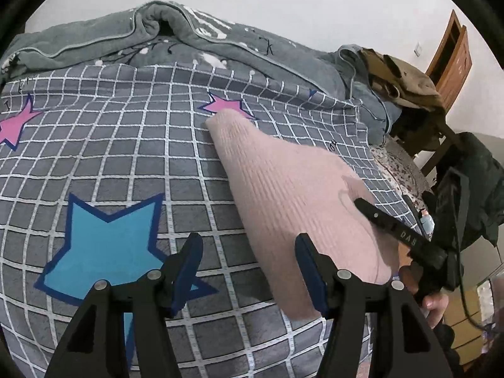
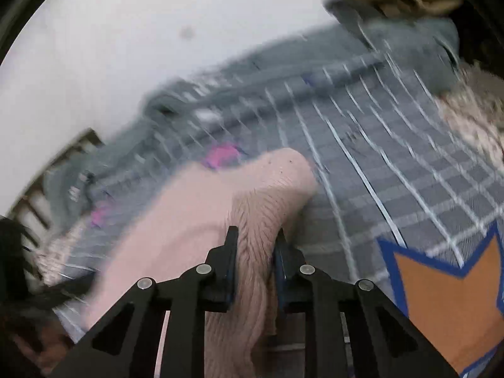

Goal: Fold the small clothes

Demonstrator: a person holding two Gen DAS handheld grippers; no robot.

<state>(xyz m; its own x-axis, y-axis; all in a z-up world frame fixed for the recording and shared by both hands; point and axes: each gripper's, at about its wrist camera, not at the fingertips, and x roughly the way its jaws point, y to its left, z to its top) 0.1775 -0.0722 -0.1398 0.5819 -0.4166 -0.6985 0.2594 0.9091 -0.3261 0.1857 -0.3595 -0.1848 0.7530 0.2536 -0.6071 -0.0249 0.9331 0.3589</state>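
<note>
**A:** What does the garment look like from where you sit?

**B:** I see a pale pink knit piece (image 1: 283, 189), finely ribbed and soft, lying on the bed cover (image 1: 110, 157), which is grey with a white grid and printed stars. In my left wrist view it runs as a long tapering shape from the near edge of the bed up to a rounded end that overlaps a pink star (image 1: 225, 105). It lies toward the right side of the bed, with a blue star (image 1: 104, 245) off to its left.

**A:** And your right claw?

**B:** My right gripper (image 2: 255, 236) has its jaws narrow, and a raised ridge of the pink knit is pinched between them. The ribs bunch up there, and the fabric puckers where the finger (image 1: 371, 211) digs in. That view is blurred, so finer detail escapes me.

**A:** The left one?

**B:** My left gripper (image 1: 249, 252) stands about half wide and holds nothing. Its right finger (image 1: 307, 264) sits against the knit's left edge; the other one is over bare cover.

**A:** Anything else nearby?

**B:** A rumpled grey blanket (image 1: 126, 41) along the far edge, and a brown garment (image 1: 403, 78) heaped at the far right corner.
</note>
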